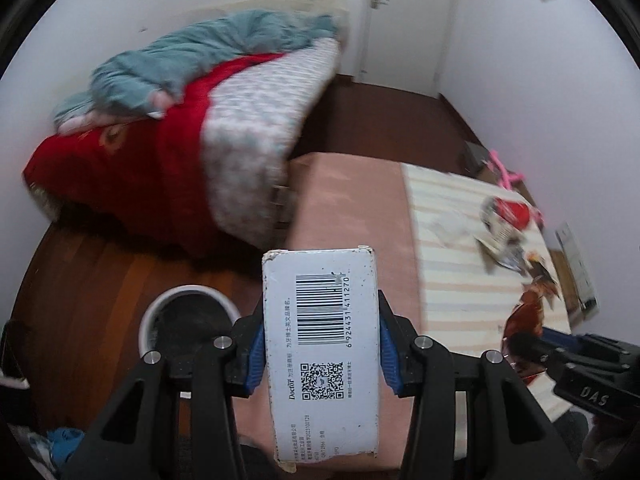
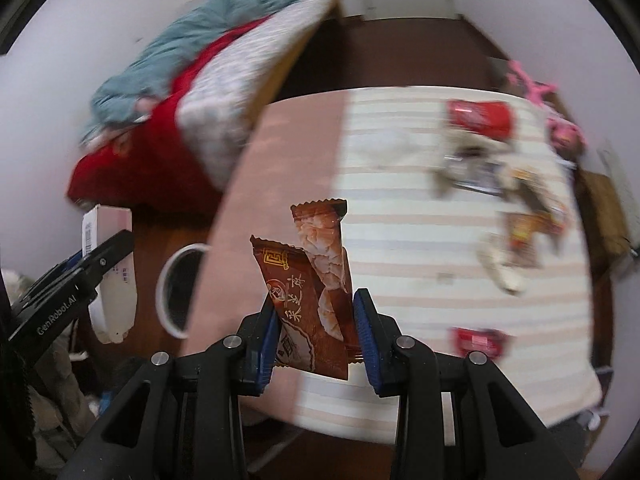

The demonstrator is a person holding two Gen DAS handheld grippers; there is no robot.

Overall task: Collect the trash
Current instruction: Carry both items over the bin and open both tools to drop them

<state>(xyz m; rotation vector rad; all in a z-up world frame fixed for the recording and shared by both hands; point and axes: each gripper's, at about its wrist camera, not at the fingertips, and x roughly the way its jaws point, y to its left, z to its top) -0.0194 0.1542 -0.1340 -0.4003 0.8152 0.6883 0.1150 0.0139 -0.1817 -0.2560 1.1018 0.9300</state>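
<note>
At lower centre of each view, the left gripper (image 1: 320,336) clamps a toothpaste box (image 1: 320,344) and the right gripper (image 2: 316,340) a brown snack wrapper (image 2: 316,296), which could slip before reaching the bin (image 1: 186,320).

A bed (image 1: 224,152) stands against the white wall at ten o'clock, heaped with a red blanket (image 1: 132,176), a teal quilt (image 1: 192,56) and a white patterned cover (image 1: 256,120). Dark wooden floor (image 1: 384,120) runs toward a white door (image 1: 400,20) at twelve o'clock. Something pink (image 1: 506,172), too blurred to name, lies at three o'clock beyond the striped cloth (image 1: 452,248) and the plain pink cloth (image 1: 348,200) beside it.
</note>
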